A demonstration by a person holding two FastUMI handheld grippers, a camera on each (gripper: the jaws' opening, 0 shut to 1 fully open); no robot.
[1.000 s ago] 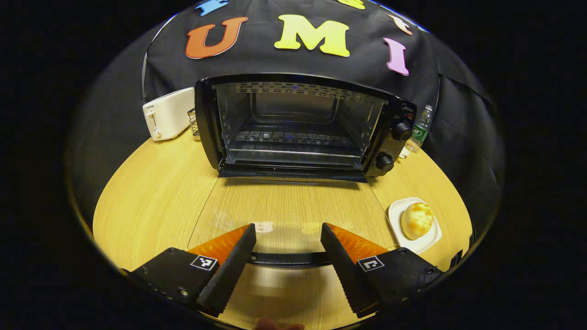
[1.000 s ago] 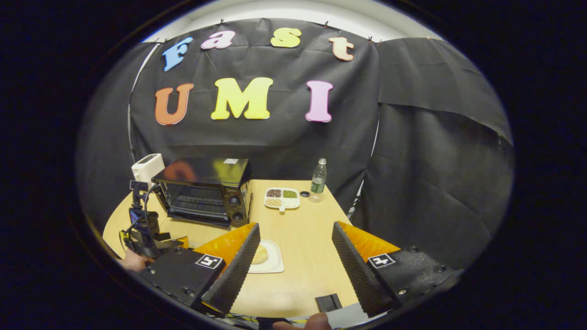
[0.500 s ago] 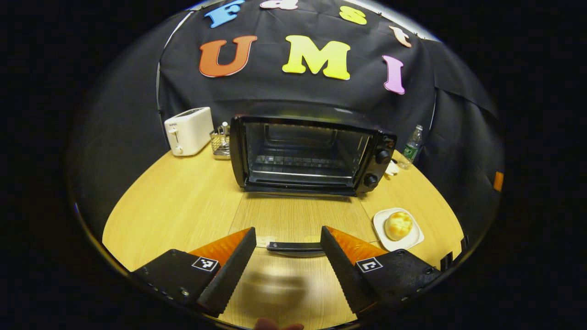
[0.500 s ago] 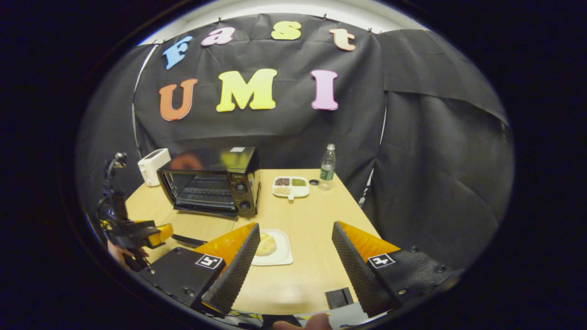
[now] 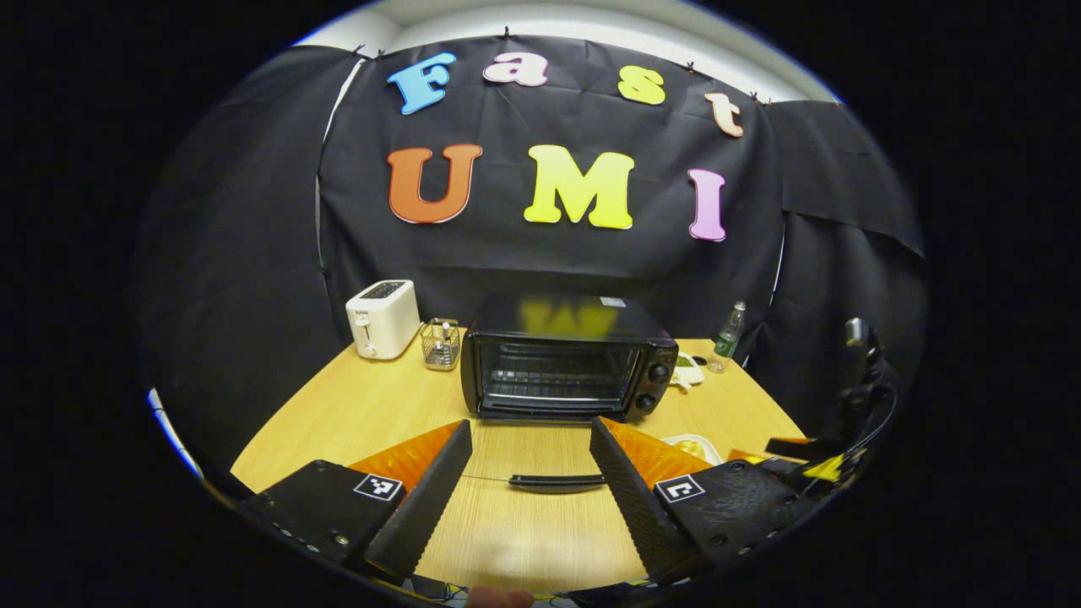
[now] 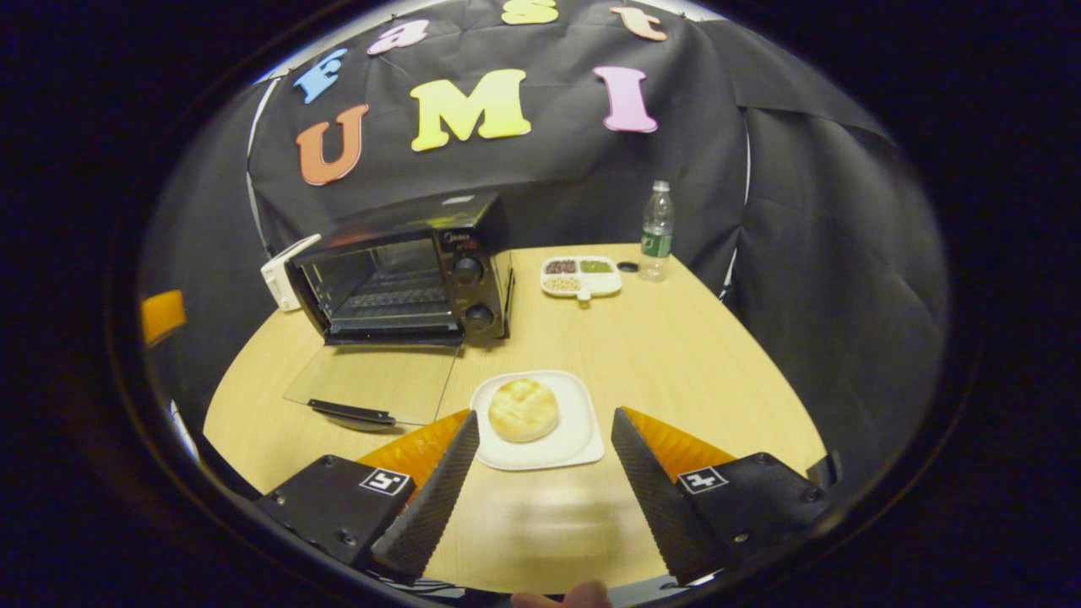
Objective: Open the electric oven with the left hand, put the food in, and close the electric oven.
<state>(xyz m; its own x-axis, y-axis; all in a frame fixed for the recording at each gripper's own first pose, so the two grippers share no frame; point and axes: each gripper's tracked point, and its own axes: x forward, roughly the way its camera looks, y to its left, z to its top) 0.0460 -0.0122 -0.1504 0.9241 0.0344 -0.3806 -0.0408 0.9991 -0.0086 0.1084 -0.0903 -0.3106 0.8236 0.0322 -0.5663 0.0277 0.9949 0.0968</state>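
The black electric oven point(image 5: 564, 368) point(image 6: 405, 274) stands at the back of the wooden table with its glass door point(image 6: 376, 386) folded down flat and its handle point(image 5: 557, 483) toward me. My left gripper point(image 5: 530, 490) hangs open, pulled back from that handle and holding nothing. A round bread bun point(image 6: 524, 409) lies on a white plate point(image 6: 576, 443) to the right of the door. My right gripper point(image 6: 545, 481) is open just in front of the plate, its fingers either side of the near edge and apart from it. The right gripper's body point(image 5: 832, 439) shows at the left gripper view's right edge.
A white toaster point(image 5: 382, 318) and a small wire basket point(image 5: 440, 344) stand left of the oven. A divided dish of grains point(image 6: 581, 277), a bottle cap point(image 6: 627, 267) and a water bottle point(image 6: 656, 230) sit behind on the right. Black cloth walls close in the table.
My left gripper has let go of the door handle and drawn back and up, away from the oven. My right gripper has moved forward and down to the plate with the bun.
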